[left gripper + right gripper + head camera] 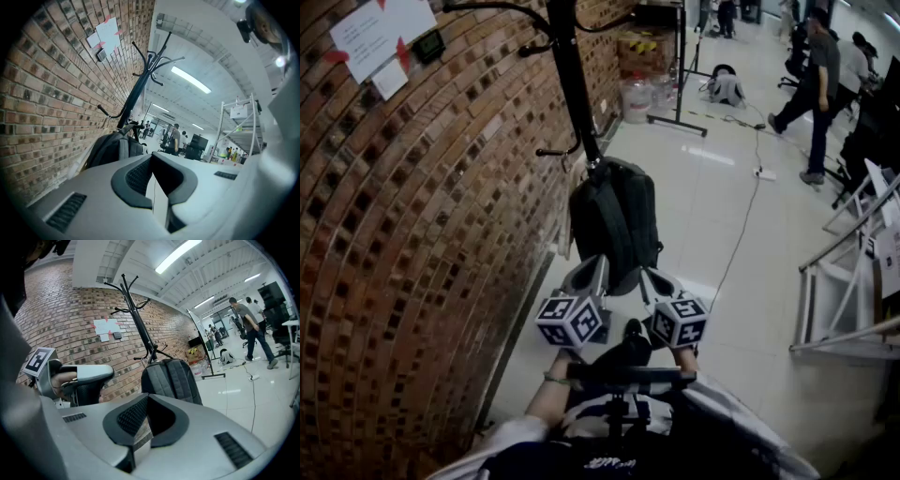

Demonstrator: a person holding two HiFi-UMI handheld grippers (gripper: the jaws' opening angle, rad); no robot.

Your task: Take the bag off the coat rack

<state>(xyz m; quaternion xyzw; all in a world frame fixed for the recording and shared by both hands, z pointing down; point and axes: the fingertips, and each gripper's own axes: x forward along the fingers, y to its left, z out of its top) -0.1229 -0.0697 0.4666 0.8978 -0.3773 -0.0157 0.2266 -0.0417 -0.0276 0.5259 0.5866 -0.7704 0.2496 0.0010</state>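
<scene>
A black backpack [614,220] hangs by its top from a low hook of the black coat rack [572,75], which stands next to the brick wall. Both grippers are held side by side just below and in front of the bag, apart from it. My left gripper [587,270] is shut with nothing in it, and my right gripper [656,281] looks shut and empty as well. In the left gripper view the backpack [112,147] sits ahead left of the jaws [152,174], under the rack [140,84]. The right gripper view has the backpack [171,378] straight ahead of the jaws [146,417].
A brick wall [412,234] with pinned papers [380,33] runs along the left. Boxes and a bucket [636,94] stand behind the rack beside a black stand [678,117]. A cable [741,225] crosses the white floor. A person [811,89] walks at the back right; metal frames [844,281] stand at the right.
</scene>
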